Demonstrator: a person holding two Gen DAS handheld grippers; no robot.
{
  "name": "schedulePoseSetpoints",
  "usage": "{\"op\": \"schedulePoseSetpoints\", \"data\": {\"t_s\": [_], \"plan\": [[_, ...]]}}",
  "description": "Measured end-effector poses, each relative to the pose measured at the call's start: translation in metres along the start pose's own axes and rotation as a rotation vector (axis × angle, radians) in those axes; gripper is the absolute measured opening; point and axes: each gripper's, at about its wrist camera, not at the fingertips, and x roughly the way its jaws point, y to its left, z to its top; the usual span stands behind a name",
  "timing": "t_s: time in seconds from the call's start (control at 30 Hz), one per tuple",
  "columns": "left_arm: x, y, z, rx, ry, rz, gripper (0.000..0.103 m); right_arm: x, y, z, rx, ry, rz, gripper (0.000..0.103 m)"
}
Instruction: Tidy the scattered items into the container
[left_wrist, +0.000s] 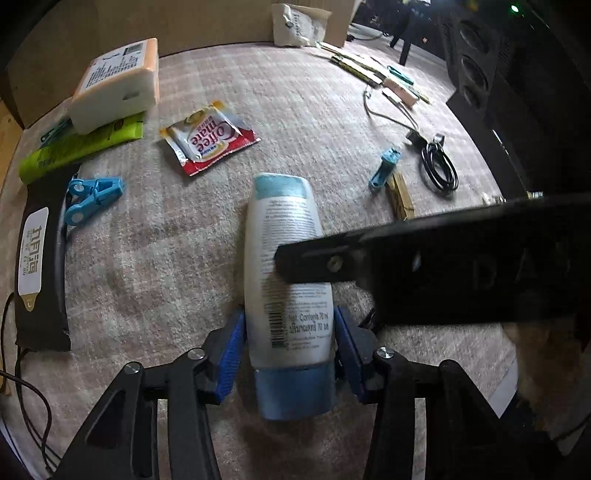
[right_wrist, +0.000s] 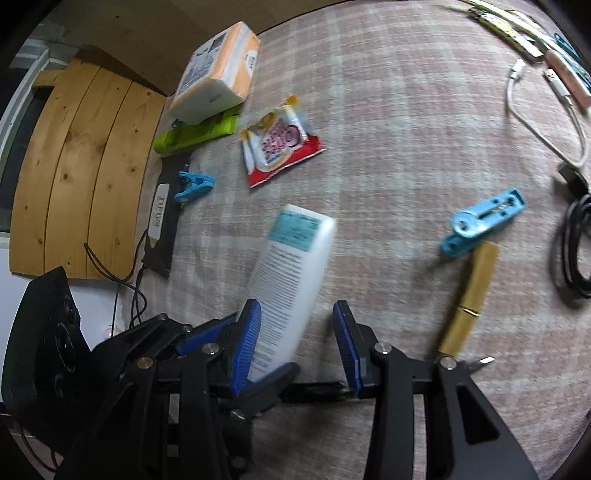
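Left wrist view, nearest first: the left tongs (left_wrist: 290, 347) are clenched on a white lotion bottle (left_wrist: 284, 280), their blue pads pressing its two sides just above the blue cap (left_wrist: 293, 391). The bottle points away from the camera over a pale checked cloth (left_wrist: 166, 258). Across its middle from the right reaches a black finger of the right tongs (left_wrist: 314, 264), lying in front of the bottle; whether it touches cannot be told.

Right wrist view: the right tongs (right_wrist: 295, 332) stand parted, with the bottle's lower part (right_wrist: 291, 266) between the blue pads. It sits close against the left pad and well clear of the right one, so these tongs are not gripping it. Below, the left tongs' fingers hold the bottle's base.

Farther out, a blue clip (left_wrist: 92, 197) lies to the left beside a black packet (left_wrist: 40, 258), and a light blue clip (right_wrist: 484, 221) lies to the right, touching a wooden clothespin (right_wrist: 469, 299). Beyond the bottle sits a red and white coffee creamer sachet (left_wrist: 210, 138). Left of it, a green tube (left_wrist: 81, 147) lies under a wrapped tissue pack (left_wrist: 118, 83). On the right are a coiled black cable (left_wrist: 439, 166) and a white cable (right_wrist: 546, 122). At the far edge stands a white pouch (left_wrist: 299, 24) against a cardboard wall (left_wrist: 203, 18).
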Motion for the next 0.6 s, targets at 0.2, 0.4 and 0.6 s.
{"op": "schedulePoseSetpoints", "data": {"t_s": [0.2,0.4,0.6], "plan": [[-0.002,0.001,-0.003,-0.043,-0.021,0.020,0.044,0.004,0.005,-0.002,0.005,-0.016,0.008,0.039],[-0.008,-0.012,0.001,-0.055,-0.041,0.045,0.044,-0.009,0.010,-0.004,-0.025,-0.040,0.009,0.037],[-0.025,-0.036,0.012,-0.029,-0.089,0.081,0.044,-0.041,0.012,-0.004,-0.050,-0.079,0.027,0.037]]}}
